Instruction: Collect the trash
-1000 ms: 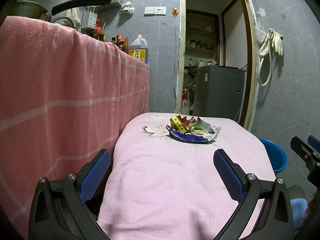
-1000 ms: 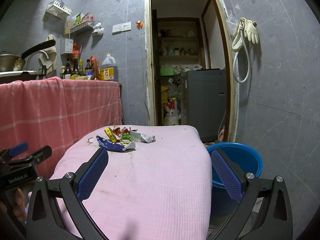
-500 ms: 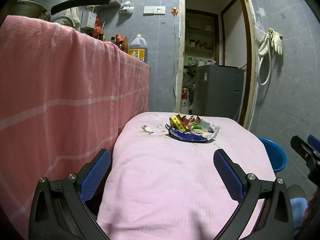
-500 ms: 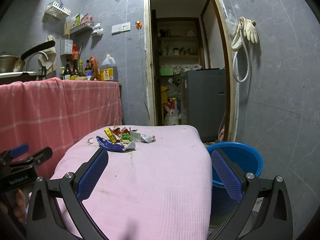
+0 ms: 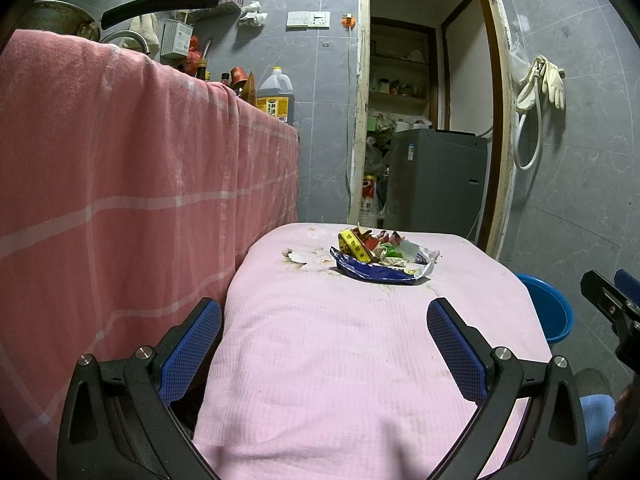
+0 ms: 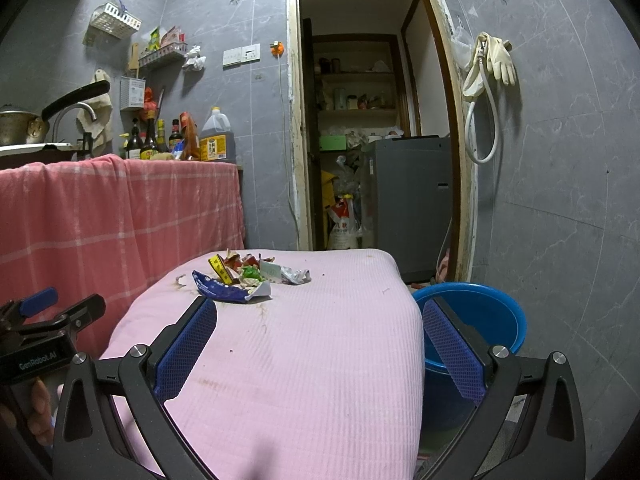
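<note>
A pile of trash [image 5: 380, 256] lies at the far end of a pink-covered table [image 5: 360, 360]: a blue wrapper, a yellow wrapper, red and green scraps and crumpled paper. It also shows in the right wrist view [image 6: 248, 276]. A small white scrap [image 5: 296, 255] lies just left of the pile. My left gripper [image 5: 324, 320] is open and empty over the near half of the table. My right gripper [image 6: 320, 320] is open and empty, also well short of the pile. A blue bucket [image 6: 476, 320] stands on the floor right of the table.
A counter draped in a red checked cloth [image 5: 120, 200] stands along the left, with bottles and a pot on it. A doorway behind the table leads to a grey appliance [image 6: 408, 200]. Rubber gloves and a hose [image 6: 488, 68] hang on the right wall.
Both grippers have stayed open and nearly still. The left wrist view has shifted very slightly.
</note>
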`<act>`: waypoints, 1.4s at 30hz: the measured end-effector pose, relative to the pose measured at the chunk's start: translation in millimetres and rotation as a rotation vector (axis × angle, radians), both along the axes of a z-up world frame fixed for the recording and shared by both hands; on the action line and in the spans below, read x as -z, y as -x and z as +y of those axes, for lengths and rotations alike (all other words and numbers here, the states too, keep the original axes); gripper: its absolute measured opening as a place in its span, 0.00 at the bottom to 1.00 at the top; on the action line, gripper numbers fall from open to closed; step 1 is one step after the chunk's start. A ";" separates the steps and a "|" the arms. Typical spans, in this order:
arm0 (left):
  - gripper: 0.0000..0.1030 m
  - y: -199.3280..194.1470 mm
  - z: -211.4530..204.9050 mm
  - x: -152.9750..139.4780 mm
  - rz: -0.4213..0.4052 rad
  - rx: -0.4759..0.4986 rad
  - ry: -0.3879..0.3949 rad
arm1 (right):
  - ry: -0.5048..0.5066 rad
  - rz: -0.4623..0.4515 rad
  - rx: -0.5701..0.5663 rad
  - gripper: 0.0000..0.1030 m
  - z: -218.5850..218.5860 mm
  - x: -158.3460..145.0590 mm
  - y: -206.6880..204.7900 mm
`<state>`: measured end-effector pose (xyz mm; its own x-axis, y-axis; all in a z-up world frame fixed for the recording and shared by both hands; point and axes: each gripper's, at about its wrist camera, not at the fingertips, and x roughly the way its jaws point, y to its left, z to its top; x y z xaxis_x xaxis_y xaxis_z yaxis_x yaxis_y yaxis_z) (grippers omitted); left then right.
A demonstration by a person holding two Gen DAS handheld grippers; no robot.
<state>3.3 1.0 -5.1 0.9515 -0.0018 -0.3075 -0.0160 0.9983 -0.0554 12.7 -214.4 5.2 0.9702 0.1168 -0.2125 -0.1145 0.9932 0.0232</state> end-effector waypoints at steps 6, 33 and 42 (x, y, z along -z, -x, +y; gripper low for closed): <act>0.98 0.1 -0.2 -0.1 0.001 -0.001 0.001 | -0.001 0.001 0.001 1.00 -0.7 -0.3 -0.2; 0.98 0.4 -1.9 1.0 -0.007 -0.003 0.003 | -0.007 -0.011 0.000 1.00 -7.3 -3.1 1.8; 0.98 -1.7 -3.3 -11.3 -0.040 -0.006 0.024 | -0.033 -0.033 0.016 1.00 -7.0 -9.4 -1.7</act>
<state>5.0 -2.3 6.1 0.9631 -0.0026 -0.2692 -0.0197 0.9966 -0.0800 14.4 -221.4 14.6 0.9784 0.1077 -0.1763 -0.1000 0.9936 0.0520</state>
